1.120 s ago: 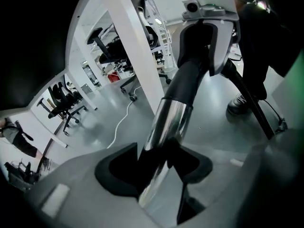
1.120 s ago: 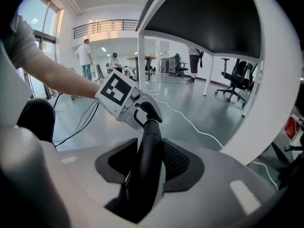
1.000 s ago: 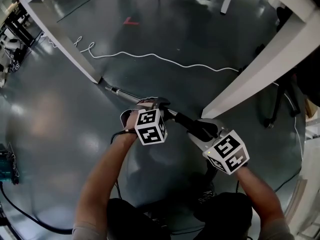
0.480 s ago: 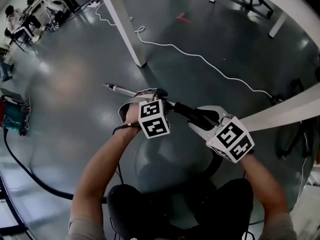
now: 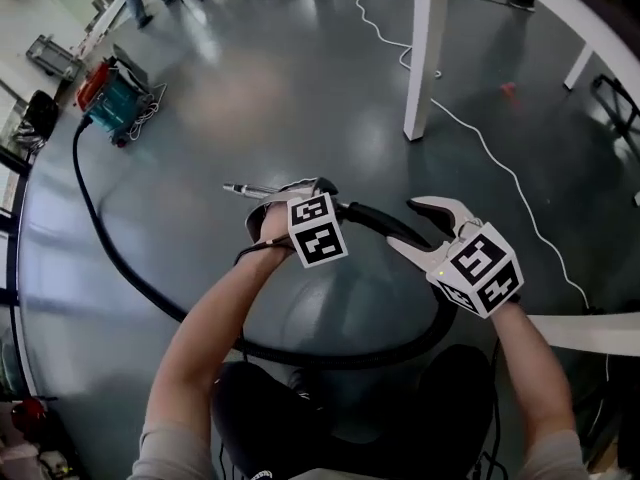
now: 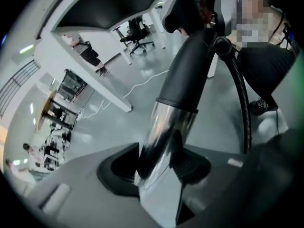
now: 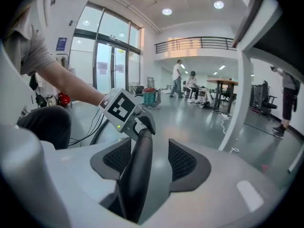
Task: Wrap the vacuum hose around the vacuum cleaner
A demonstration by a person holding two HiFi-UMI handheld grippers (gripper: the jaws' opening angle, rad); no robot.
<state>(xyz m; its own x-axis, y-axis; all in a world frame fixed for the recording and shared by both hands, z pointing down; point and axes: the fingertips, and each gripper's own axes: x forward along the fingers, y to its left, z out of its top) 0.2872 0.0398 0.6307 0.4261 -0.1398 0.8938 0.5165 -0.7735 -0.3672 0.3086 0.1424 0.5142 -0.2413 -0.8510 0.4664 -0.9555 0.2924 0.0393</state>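
The teal and red vacuum cleaner (image 5: 108, 93) stands on the floor at the far left. Its black hose (image 5: 330, 356) runs from it along the floor, loops in front of my legs and rises to the wand's black handle (image 5: 375, 221). My left gripper (image 5: 300, 190) is shut on the chrome wand tube (image 6: 161, 132), whose tip (image 5: 240, 189) points left. My right gripper (image 5: 418, 230) is open; the black handle (image 7: 137, 170) lies between its jaws against the left pad (image 7: 116, 158), with a gap to the right pad (image 7: 183, 160). The left gripper's marker cube (image 7: 121, 108) shows beyond.
A white table leg (image 5: 425, 48) stands ahead, with a white cable (image 5: 500, 168) trailing past it over the grey floor. A white table edge (image 5: 590, 333) lies close on the right. People (image 7: 178, 77) and tables stand far off across the hall.
My view has swung left, bringing the vacuum cleaner and the hose loop into sight. The right gripper's jaws now stand wider apart around the handle. The left gripper still holds the tube.
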